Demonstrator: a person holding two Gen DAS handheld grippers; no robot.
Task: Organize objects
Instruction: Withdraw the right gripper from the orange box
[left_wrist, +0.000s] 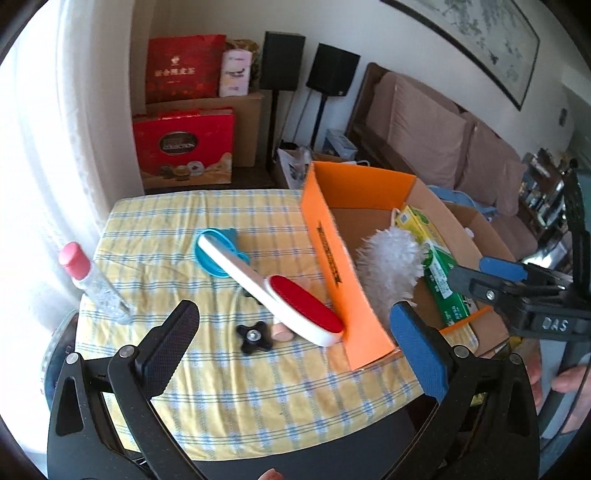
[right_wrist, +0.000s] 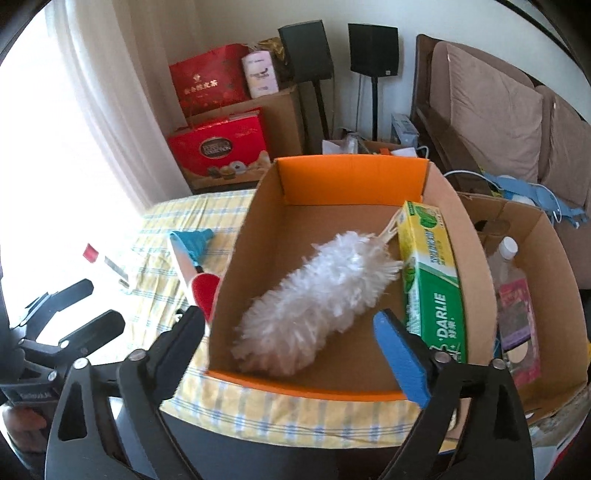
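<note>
An orange-lined cardboard box (right_wrist: 351, 177) stands on the yellow checked cloth (left_wrist: 229, 398). Inside it lie a white fluffy duster (right_wrist: 321, 291) and a green and yellow Darlie box (right_wrist: 432, 280). My right gripper (right_wrist: 291, 343) hangs open above the duster, holding nothing. My left gripper (left_wrist: 295, 339) is open over the cloth, empty. In front of it a white lint brush with a red pad (left_wrist: 280, 291) leans against the box wall (left_wrist: 340, 266). A black star knob (left_wrist: 253, 336), a small pink cap (left_wrist: 282, 334) and a blue plastic piece (left_wrist: 216, 251) lie nearby.
A clear bottle with a pink cap (left_wrist: 88, 280) stands at the cloth's left edge. A second cardboard box (right_wrist: 535, 295) with a bottle and packets sits to the right. Red gift bags (left_wrist: 184, 144), speakers and a sofa (left_wrist: 443, 136) lie beyond the table.
</note>
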